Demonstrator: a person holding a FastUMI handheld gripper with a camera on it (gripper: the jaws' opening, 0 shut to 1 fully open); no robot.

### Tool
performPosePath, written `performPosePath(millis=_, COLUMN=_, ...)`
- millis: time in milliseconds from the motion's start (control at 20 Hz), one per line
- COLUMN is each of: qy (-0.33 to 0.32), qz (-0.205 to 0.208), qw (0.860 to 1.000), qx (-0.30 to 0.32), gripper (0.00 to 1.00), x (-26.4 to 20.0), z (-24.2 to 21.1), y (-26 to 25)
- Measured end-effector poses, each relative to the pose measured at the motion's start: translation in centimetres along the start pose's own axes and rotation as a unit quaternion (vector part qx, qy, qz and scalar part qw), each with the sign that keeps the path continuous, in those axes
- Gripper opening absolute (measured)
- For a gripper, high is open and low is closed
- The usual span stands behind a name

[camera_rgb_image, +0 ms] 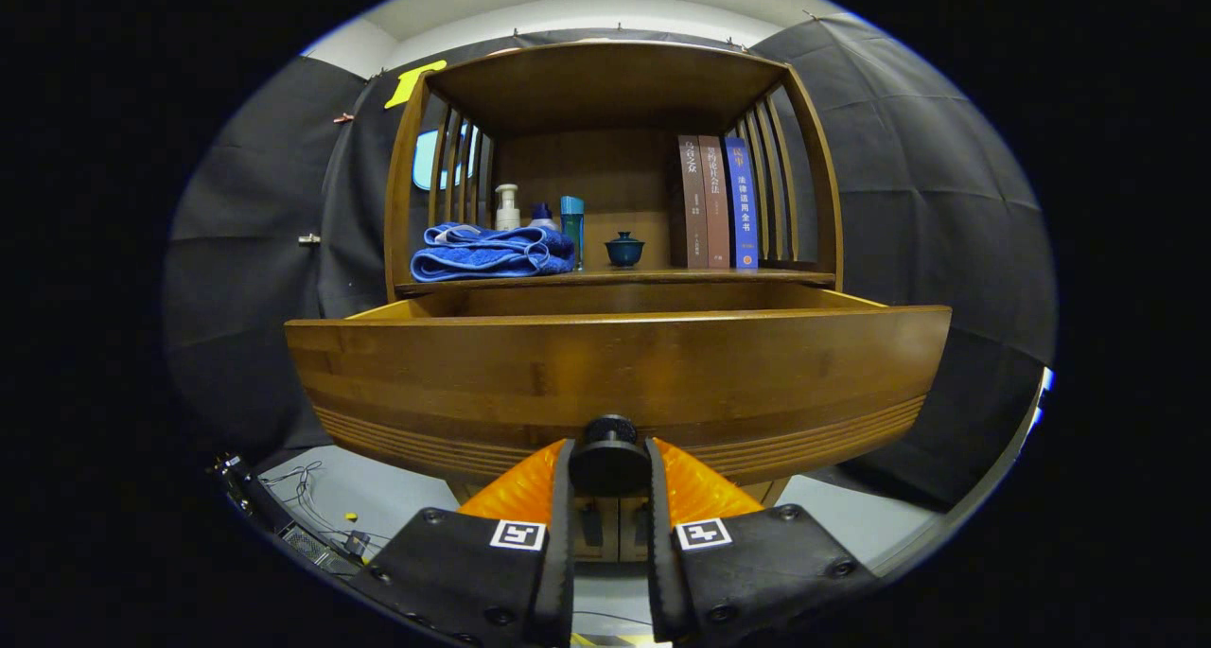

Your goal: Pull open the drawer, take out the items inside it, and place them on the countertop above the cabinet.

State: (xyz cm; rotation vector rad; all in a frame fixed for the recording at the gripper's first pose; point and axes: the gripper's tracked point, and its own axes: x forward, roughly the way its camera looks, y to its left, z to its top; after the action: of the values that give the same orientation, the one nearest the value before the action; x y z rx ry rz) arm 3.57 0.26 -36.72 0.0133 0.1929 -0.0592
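1. The gripper (610,468) has both fingers pressed against a round dark knob (610,459), which sits between them.
2. The knob belongs to a wooden drawer (615,374), pulled out toward the gripper; its inside is hidden behind its front.
3. Beyond the drawer, the countertop (662,276) holds a folded blue towel (492,252), bottles (539,218), a small lidded cup (624,249) and upright books (717,203).

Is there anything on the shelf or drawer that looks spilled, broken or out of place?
Nothing stands out. The gripper is shut on the round dark drawer knob, the wooden drawer is pulled open, and its inside is hidden.
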Motion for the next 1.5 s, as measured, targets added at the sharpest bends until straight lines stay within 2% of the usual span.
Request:
performPosePath(millis=250, qy=-0.001, qz=-0.002, qw=1.0, qx=0.002, gripper=0.36, x=-0.2, z=-0.2, y=0.1)
performPosePath(millis=400, qy=-0.003, qz=-0.005, qw=1.0, qx=-0.001, gripper=0.45, x=-0.1, z=-0.3, y=0.1)
performPosePath(millis=600, qy=0.019, qz=-0.009, qw=1.0, qx=0.016, gripper=1.0, x=-1.3, z=-1.1, y=-0.5)
performPosePath(millis=850, qy=0.012, qz=-0.016, qw=1.0, qx=0.02, gripper=0.99, x=-3.4, z=1.0, y=-1.4)
performPosePath(millis=1150, qy=0.01, qz=-0.002, qw=0.999, qx=0.042, gripper=0.99, x=-5.2, z=8.0, y=-1.7)
performPosePath(millis=1350, qy=0.058, qz=-0.012, qw=0.998, qx=0.019, gripper=0.99, x=-3.8, z=10.9, y=-3.1)
performPosePath(millis=1500, qy=0.121, qz=-0.007, qw=0.992, qx=0.038, gripper=0.99, x=-1.2, z=11.4, y=-3.5)
